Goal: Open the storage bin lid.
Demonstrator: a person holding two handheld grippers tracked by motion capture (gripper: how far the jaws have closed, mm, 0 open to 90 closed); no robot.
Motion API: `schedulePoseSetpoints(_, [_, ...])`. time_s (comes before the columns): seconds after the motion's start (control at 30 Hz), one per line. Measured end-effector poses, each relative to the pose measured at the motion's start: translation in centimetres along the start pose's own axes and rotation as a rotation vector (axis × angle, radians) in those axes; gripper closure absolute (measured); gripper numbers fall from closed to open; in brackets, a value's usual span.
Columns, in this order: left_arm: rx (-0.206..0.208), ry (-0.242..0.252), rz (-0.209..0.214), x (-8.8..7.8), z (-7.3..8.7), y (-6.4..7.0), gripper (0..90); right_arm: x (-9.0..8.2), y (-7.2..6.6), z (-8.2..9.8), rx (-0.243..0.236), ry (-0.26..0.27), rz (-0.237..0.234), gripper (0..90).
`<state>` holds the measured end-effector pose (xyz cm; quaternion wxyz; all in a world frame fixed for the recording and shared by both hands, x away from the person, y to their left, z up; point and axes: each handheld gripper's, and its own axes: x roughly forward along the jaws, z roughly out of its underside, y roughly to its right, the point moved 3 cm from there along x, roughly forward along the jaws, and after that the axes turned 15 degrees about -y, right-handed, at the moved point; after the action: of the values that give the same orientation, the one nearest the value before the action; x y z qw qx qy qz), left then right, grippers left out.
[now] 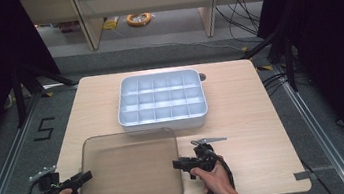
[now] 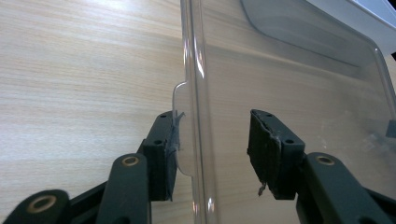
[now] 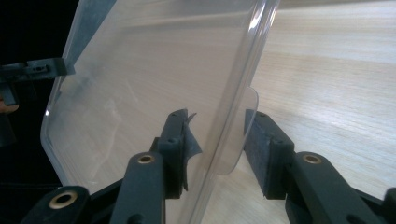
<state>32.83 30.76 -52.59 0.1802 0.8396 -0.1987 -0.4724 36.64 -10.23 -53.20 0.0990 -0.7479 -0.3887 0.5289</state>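
We see a clear plastic lid (image 1: pixel 129 169) lying flat on the near part of the wooden counter (image 1: pixel 243 118), just in front of a white compartment tray (image 1: pixel 161 102). Our left gripper (image 1: pixel 86 177) meets its left edge, and our right gripper (image 1: pixel 176 164) meets its right edge. In the left gripper view, the jaws stand apart around the lid's rim and small tab, one pad touching the tab, the other clear of it. In the right gripper view, the jaws likewise straddle the rim, parted, neither pad pressing.
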Motion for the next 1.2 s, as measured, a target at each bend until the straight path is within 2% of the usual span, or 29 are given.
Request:
schedulePoseSetpoints(0.17, [-0.008,0.001,-0.010,-0.2,-0.2,-0.7,52.1,0.8,-0.3,-0.3,-0.002,-0.012,0.006,60.5])
schedulePoseSetpoints(0.23, [-0.007,0.002,-0.012,-0.4,-0.3,-1.0,51.8,1.1,-0.8,-0.4,0.018,-0.029,-0.010,60.1])
schedulePoseSetpoints(0.3, [-0.012,0.002,-0.020,-0.6,-0.4,-1.4,51.6,1.5,-0.8,-0.5,-0.009,-0.023,0.002,59.8])
schedulePoseSetpoints(0.33, [-0.015,0.001,-0.025,-0.6,-0.5,-1.5,51.5,1.6,-1.2,-0.5,0.024,-0.042,-0.012,59.8])
schedulePoseSetpoints(0.37, [-0.016,0.007,-0.017,-0.7,-0.6,-1.7,51.4,1.7,-1.1,-0.6,-0.012,-0.029,-0.002,59.8])
schedulePoseSetpoints(0.4, [-0.019,0.010,-0.017,-0.7,-0.6,-1.9,51.3,1.8,-1.2,-0.7,-0.019,-0.032,-0.010,59.7])
schedulePoseSetpoints(0.5, [-0.027,0.010,-0.027,-0.9,-0.7,-2.4,51.0,2.2,-1.7,-0.8,0.001,-0.049,-0.020,59.8])
schedulePoseSetpoints(0.53, [-0.028,0.010,-0.029,-1.0,-0.7,-2.5,50.8,2.5,-1.6,-0.9,-0.026,-0.037,-0.004,59.7])
schedulePoseSetpoints(0.57, [-0.029,0.012,-0.026,-1.0,-0.8,-2.7,50.7,2.6,-1.8,-0.9,-0.014,-0.045,-0.005,59.6])
schedulePoseSetpoints(0.67, [-0.037,0.023,-0.038,-1.3,-1.0,-3.2,50.5,3.0,-2.2,-1.1,-0.033,-0.046,-0.010,59.6])
schedulePoseSetpoints(0.83, [-0.044,0.032,-0.047,-1.7,-1.4,-3.9,50.2,3.7,-3.0,-1.3,-0.029,-0.062,-0.016,59.5])
schedulePoseSetpoints(0.87, [-0.044,0.032,-0.048,-1.8,-1.4,-4.0,50.2,3.8,-3.0,-1.4,-0.048,-0.057,-0.023,59.5])
schedulePoseSetpoints(0.93, [-0.046,0.036,-0.050,-1.9,-1.6,-4.2,50.1,4.0,-3.2,-1.5,-0.037,-0.066,-0.010,59.4])
schedulePoseSetpoints(1.03, [-0.048,0.038,-0.056,-1.9,-1.9,-4.4,50.0,4.1,-3.3,-1.5,-0.057,-0.065,-0.031,59.2])
schedulePoseSetpoints(1.1, [-0.051,0.042,-0.060,-1.8,-2.2,-4.6,50.0,4.3,-3.5,-1.5,-0.048,-0.071,-0.016,59.2])
schedulePoseSetpoints(1.17, [-0.051,0.044,-0.068,-1.8,-2.5,-4.7,49.9,4.4,-3.6,-1.4,-0.059,-0.077,-0.037,58.9])
schedulePoseSetpoints(1.2, [-0.050,0.041,-0.068,-1.8,-2.6,-4.7,49.9,4.6,-3.6,-1.5,-0.052,-0.082,-0.030,58.6])
